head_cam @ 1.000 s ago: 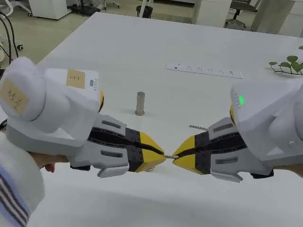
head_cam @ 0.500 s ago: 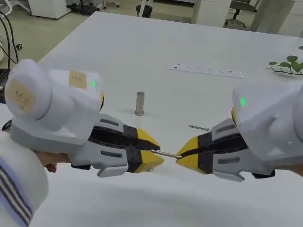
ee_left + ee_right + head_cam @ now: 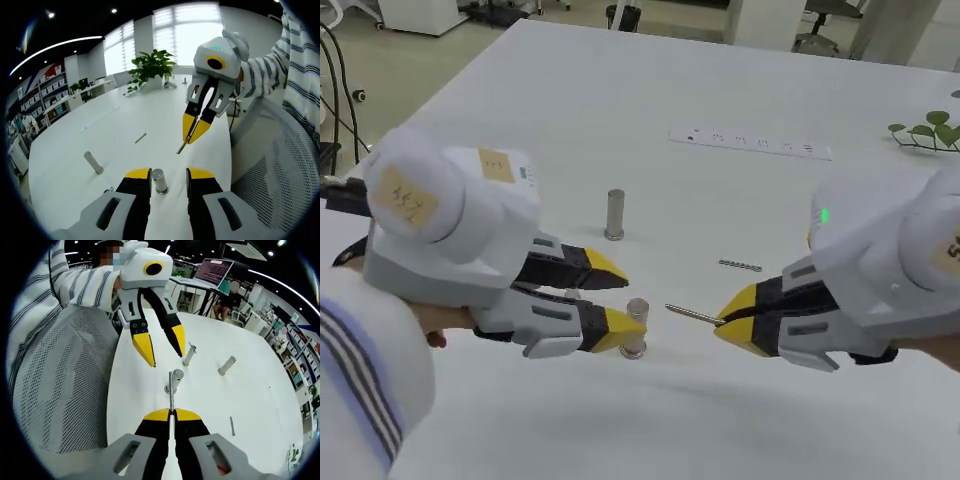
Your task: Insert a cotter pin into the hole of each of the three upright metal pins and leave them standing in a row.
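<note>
— How were your tongs set?

— My left tongs (image 3: 622,300) were open, the yellow tips spread wide. My right tongs (image 3: 725,320) were pinched tight on a cotter pin (image 3: 688,313), which stuck straight out from the tips toward the left tongs.

— And the metal pin you were working on?

— The nearest metal pin (image 3: 160,181) stood upright on the bench (image 3: 620,100). In the left gripper view it sat between my left tips with a gap on either side, so neither tip touched it. The cotter pin's free end pointed at it from close by and was not yet in it. I couldn't make out the hole itself.

— Where were the other two?

— A second metal pin (image 3: 189,355) stood upright close by one tip of the left tongs, as the right gripper view showed. A third metal pin (image 3: 615,215) stood upright farther back on the bench, well apart from both tongs.

— Anything else around them?

— A spare cotter pin (image 3: 740,265) lay flat on the bench just beyond my right tongs. Farther back lay a white power strip (image 3: 750,146). A few green leaves of a plant (image 3: 928,135) showed at the right edge.
</note>
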A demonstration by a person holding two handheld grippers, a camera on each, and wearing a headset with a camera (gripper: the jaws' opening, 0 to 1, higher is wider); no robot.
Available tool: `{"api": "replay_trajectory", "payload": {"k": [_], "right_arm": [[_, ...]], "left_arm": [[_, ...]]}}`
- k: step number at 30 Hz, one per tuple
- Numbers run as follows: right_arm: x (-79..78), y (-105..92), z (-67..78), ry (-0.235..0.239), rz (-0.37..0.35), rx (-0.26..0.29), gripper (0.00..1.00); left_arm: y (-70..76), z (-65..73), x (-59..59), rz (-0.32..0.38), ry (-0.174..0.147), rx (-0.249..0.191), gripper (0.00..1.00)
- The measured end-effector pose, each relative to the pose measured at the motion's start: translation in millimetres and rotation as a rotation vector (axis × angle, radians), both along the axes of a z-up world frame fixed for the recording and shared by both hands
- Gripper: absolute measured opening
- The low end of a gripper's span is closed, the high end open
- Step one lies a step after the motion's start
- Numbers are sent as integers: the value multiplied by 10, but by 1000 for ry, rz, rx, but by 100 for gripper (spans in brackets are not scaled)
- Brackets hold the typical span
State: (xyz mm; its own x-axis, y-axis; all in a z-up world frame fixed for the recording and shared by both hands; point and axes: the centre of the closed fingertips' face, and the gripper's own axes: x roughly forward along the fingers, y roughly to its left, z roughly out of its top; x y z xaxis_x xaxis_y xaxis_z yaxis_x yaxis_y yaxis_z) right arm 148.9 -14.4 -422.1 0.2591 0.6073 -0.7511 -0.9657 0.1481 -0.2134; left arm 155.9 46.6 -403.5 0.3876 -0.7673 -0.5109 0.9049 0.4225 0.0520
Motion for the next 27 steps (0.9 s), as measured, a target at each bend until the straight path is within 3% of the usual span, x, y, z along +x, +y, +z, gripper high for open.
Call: {"api": "replay_trajectory", "payload": {"k": [3,14,27], "right_arm": [[42,-5,-68,16,-20,-13,0],[155,8,-264,-15,8,-107,0],[209,51,-319,-3,8,-117,0]], "left_arm": [[-20,-47,52,10,15,2,31],[-36,-244,114,-18,33,101,27],[-46,-314,173,-62,32,139,17]]}}
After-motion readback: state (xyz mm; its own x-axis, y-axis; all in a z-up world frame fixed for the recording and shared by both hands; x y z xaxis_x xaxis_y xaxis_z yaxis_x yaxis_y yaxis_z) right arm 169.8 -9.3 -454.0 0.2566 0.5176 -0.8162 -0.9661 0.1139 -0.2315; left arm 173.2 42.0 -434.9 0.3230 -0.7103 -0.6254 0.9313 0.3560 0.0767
